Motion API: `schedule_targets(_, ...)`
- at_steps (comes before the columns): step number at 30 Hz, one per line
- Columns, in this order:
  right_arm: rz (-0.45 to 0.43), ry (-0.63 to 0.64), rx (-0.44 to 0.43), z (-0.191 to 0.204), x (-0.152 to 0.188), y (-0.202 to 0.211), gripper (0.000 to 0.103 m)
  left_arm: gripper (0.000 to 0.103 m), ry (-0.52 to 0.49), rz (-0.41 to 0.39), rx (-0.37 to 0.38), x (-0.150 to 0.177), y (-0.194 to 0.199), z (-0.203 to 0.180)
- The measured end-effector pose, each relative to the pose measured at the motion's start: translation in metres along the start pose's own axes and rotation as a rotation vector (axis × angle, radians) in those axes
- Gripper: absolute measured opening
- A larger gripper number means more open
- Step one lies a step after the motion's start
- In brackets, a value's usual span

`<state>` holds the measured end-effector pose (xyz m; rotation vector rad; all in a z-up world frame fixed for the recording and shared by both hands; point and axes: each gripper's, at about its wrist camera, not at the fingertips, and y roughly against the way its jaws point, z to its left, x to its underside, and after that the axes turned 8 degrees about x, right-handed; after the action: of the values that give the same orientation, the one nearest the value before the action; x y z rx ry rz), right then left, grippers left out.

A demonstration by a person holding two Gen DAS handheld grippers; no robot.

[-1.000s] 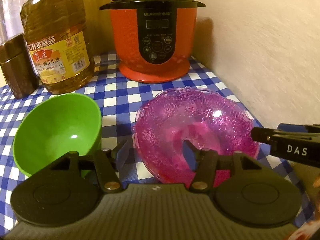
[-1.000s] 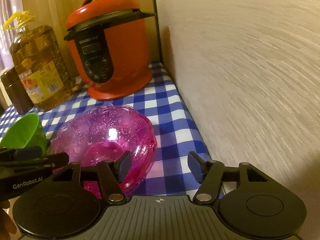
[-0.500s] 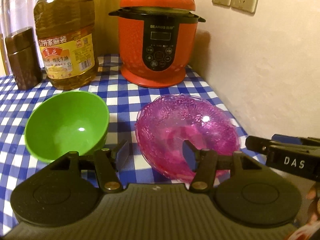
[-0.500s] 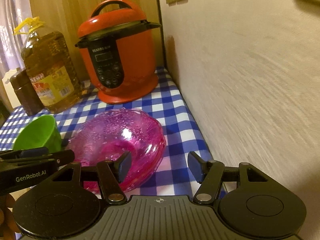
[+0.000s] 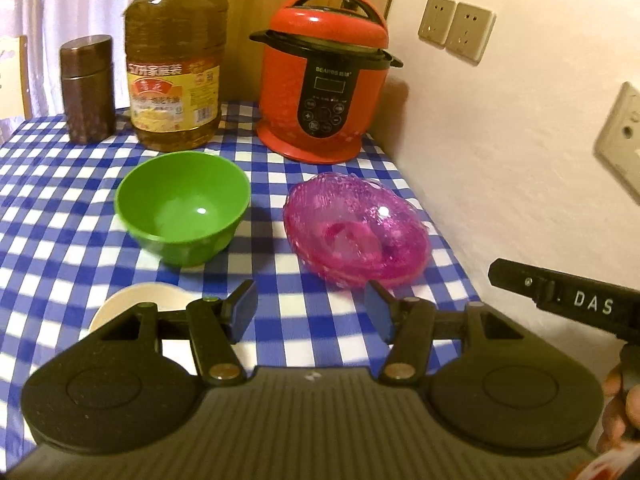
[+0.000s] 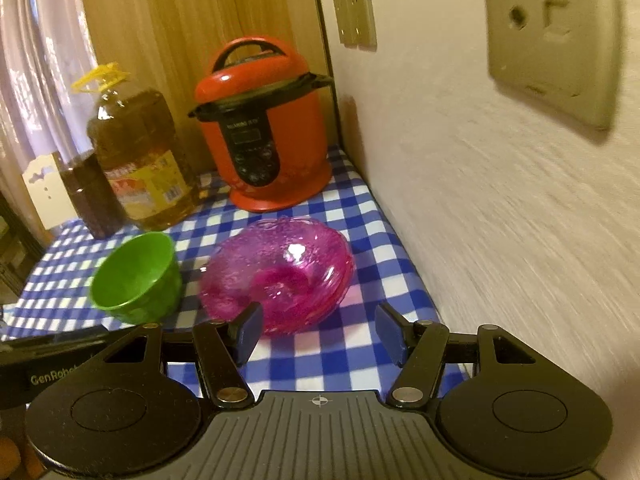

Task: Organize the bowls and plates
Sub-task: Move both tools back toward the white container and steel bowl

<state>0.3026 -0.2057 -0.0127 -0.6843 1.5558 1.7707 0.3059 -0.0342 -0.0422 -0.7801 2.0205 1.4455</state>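
Note:
A green bowl and a stack of clear pink plates sit side by side on the blue checked tablecloth. A white dish lies near the left gripper, partly hidden by it. My left gripper is open and empty, hovering short of both. My right gripper is open and empty, just short of the pink plates, with the green bowl to their left. The right gripper's body shows at the left wrist view's right edge.
A red pressure cooker, a large oil bottle and a brown canister stand along the back. A white wall with sockets runs close along the table's right side.
Both grippers have pulled back and risen from the pink plates and green bowl, which now look smaller and farther. The white dish has come into view. Both stayed open.

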Motion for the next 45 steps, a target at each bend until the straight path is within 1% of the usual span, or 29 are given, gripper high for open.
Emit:
schedule_targets(9,-0.012,-0.034,-0.041,0.011,0.027,0.061,0.062,0.056,0.033,-0.031,0.024,0.033,0.065,-0.002)
schedule_targets(15,-0.010,-0.066,-0.070,0.019,0.052,0.096,0.062,0.056,0.048,-0.041,0.012,0.061,0.102,-0.003)
schedule_targets(20,-0.003,-0.062,-0.078,0.029,0.074,0.119,0.062,0.056,0.057,-0.039,0.000,0.083,0.129,0.000)
schedule_targets(23,0.014,-0.048,-0.083,0.038,0.091,0.130,0.062,0.056,0.046,-0.039,-0.022,0.094,0.144,0.004)
schedule_targets(28,0.048,0.005,-0.080,0.054,0.116,0.141,0.062,0.056,0.067,-0.038,-0.052,0.111,0.164,0.018)
schedule_targets(33,0.064,0.048,-0.072,0.067,0.131,0.147,0.062,0.056,0.081,-0.019,-0.085,0.128,0.178,0.032)
schedule_targets(40,0.104,0.100,-0.082,0.085,0.149,0.147,0.062,0.056,0.101,0.010,-0.108,0.145,0.186,0.047)
schedule_targets(45,0.127,0.122,-0.092,0.094,0.157,0.144,0.062,0.056,0.118,0.012,-0.118,0.150,0.188,0.056)
